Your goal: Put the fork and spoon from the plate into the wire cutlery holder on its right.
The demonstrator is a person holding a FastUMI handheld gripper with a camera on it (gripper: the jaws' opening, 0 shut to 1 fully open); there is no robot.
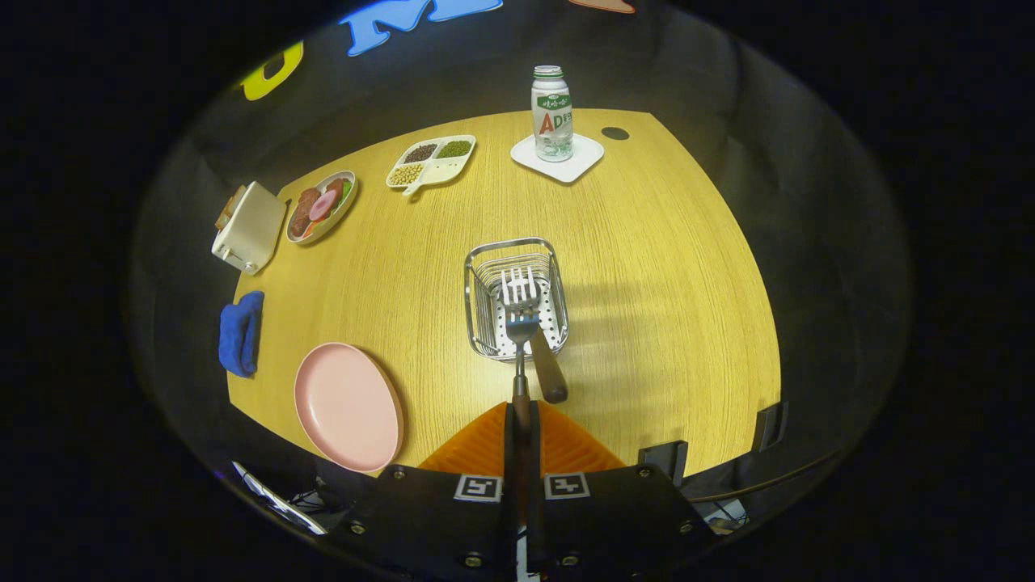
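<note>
— Grip?
— Gripper [521, 411] fingers pinching the dark handle end of a metal utensil [517, 373], head hanging just ahead over the wire cutlery holder [477, 267].
— Fork or spoon?
— Cannot tell; tines visible inside the holder. Second utensil [551, 377], wooden handle, already leaning over the near rim.
— Handling?
— Judged light, stiff and slick at the shaft; handle the right hold. Likely to clatter if released high.
— Surroundings?
— Smooth wooden table [671, 283], level. Pink plate [348, 404] bare, left of the holder; bottle [552, 113] well beyond.
</note>
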